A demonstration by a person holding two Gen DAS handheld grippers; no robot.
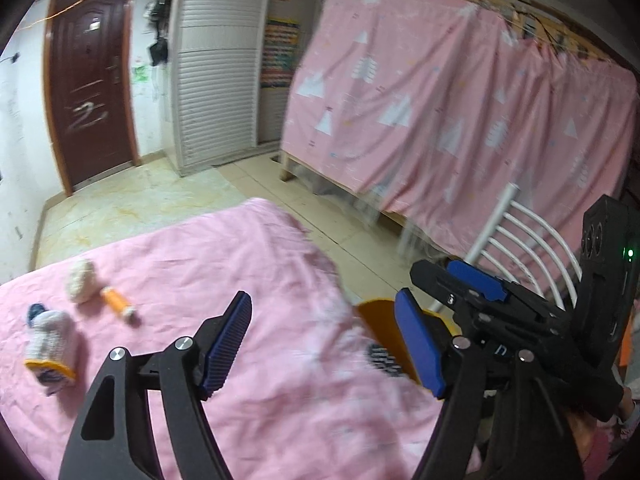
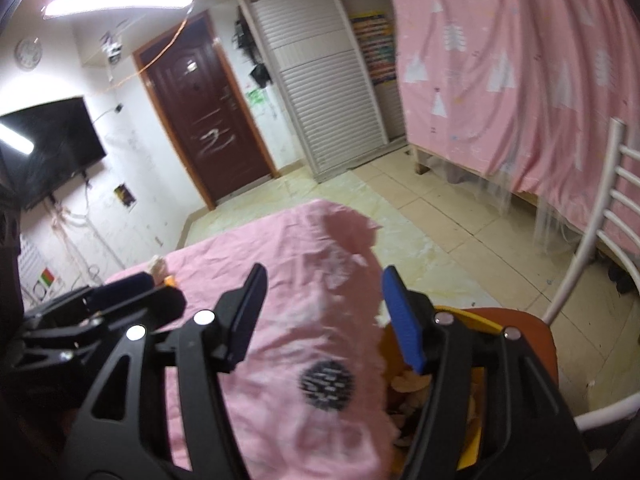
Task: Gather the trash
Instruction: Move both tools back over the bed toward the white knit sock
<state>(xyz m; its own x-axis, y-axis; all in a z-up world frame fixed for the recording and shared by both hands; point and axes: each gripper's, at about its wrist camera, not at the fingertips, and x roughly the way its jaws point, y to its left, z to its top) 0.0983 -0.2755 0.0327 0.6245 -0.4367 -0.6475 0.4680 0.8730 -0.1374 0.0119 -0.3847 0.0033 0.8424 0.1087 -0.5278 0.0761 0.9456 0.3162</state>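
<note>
On the pink-clothed table [image 1: 208,264] lie three bits of trash at the left: a crumpled white wad [image 1: 82,280], a small orange tube [image 1: 118,303] and a crushed white packet with a yellow end [image 1: 50,348]. My left gripper [image 1: 324,344] is open and empty above the table's right part. My right gripper [image 2: 324,312] is open and empty over the table's right edge. A yellow bin [image 2: 476,364] with scraps inside sits on an orange chair seat under its right finger; it also shows in the left wrist view [image 1: 384,332]. The right gripper appears at the right of the left view [image 1: 452,292].
A white metal chair back [image 2: 600,216] stands to the right. A bunk bed hung with a pink curtain [image 1: 460,112] fills the far right. A brown door [image 1: 88,84], a white cabinet [image 1: 218,68] and a wall TV [image 2: 48,148] stand beyond tiled floor [image 2: 440,224].
</note>
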